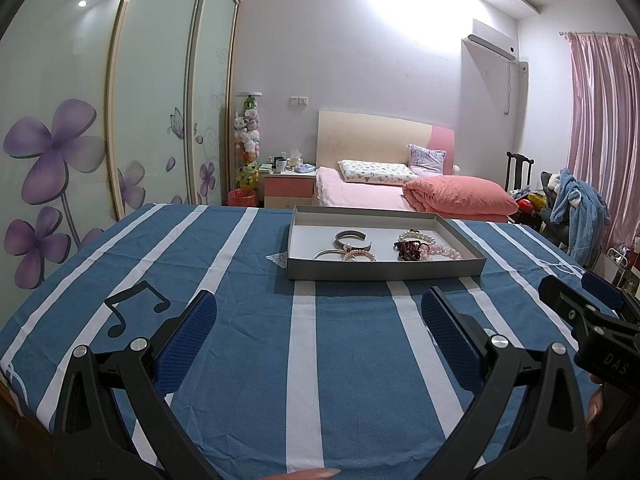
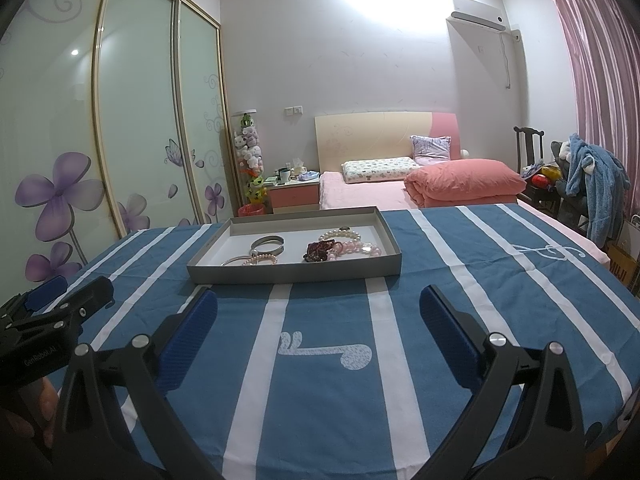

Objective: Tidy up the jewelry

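Bedroom setup: pink bed [image 1: 380,196] at the back, flowered wardrobe [image 1: 60,140] on the left, pink curtain [image 1: 604,120] on the right, and up front a counter [image 1: 248,320] under a blue cloth with white stripes.

On the counter sits a shallow grey tray [image 1: 384,270] holding all the jewelry: a silver cuff [image 1: 353,239] and a thin bangle [image 1: 326,255] with a pink pearl bracelet [image 1: 359,256] on the tray's left half, then a white pearl bracelet [image 1: 416,236], a dark red beaded piece [image 1: 410,249] and a pink bead strand [image 1: 442,252] on the right half, bunched together and touching.

Left wrist view has the tray around 1 o'clock and shows a black music note [image 1: 134,306] printed on the cloth at 10 o'clock; the right gripper [image 1: 580,296] pokes in at 3 o'clock. Right wrist view has the tray at 11 o'clock instead, shows a white music note [image 2: 326,350] between its fingers, and catches the left gripper [image 2: 68,294] at 9 o'clock, with a bit of hand [image 2: 40,404] behind it.

Both grippers hover low over the cloth, pointing toward the tray, side by side and well short of it. Left gripper [image 1: 318,332]: jaws spread wide, nothing between them. Right gripper [image 2: 318,330]: same deal, jaws wide apart and empty, touching nothing.
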Demonstrator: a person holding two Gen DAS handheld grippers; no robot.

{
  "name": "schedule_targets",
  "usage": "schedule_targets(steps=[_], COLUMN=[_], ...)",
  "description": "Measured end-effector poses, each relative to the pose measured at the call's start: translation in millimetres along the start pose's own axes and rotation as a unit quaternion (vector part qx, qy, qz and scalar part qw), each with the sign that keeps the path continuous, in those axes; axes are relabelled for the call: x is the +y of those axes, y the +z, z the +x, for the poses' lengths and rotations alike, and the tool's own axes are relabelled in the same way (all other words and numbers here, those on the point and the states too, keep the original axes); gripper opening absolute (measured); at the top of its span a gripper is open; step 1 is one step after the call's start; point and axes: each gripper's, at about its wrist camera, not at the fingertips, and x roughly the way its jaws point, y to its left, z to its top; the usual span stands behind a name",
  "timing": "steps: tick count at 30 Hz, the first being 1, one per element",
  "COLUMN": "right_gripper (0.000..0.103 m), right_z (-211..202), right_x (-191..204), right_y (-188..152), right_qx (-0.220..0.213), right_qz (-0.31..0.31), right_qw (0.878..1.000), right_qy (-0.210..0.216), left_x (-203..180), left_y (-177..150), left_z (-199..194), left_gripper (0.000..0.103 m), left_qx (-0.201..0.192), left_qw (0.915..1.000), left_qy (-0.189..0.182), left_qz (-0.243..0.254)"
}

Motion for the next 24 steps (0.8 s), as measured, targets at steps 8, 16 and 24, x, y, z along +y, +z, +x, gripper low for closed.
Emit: schedule_targets(steps=[8, 16, 24], right_gripper=[0.099, 0.099, 0.099], right_z=[0.3, -0.1, 0.5], right_x=[-0.4, 0.0, -0.9], right_y=[0.6, -0.1, 1.1], right_qx=[0.000, 0.000, 0.001], right_qz=[0.000, 0.000, 0.000], right_qw=[1.000, 1.000, 1.000], right_qy=[0.000, 0.000, 0.000], left_x=[-0.1, -0.1, -1.0], left_y=[0.1, -0.1, 0.0], left_z=[-0.1, -0.4, -1.1], left_gripper=[0.101, 0.101, 0.101], left_qx=[0.000, 0.000, -0.003], left_qw=[1.0000, 1.0000, 1.0000], left_qy=[0.000, 0.000, 0.005], left_qz=[0.000, 0.000, 0.004])
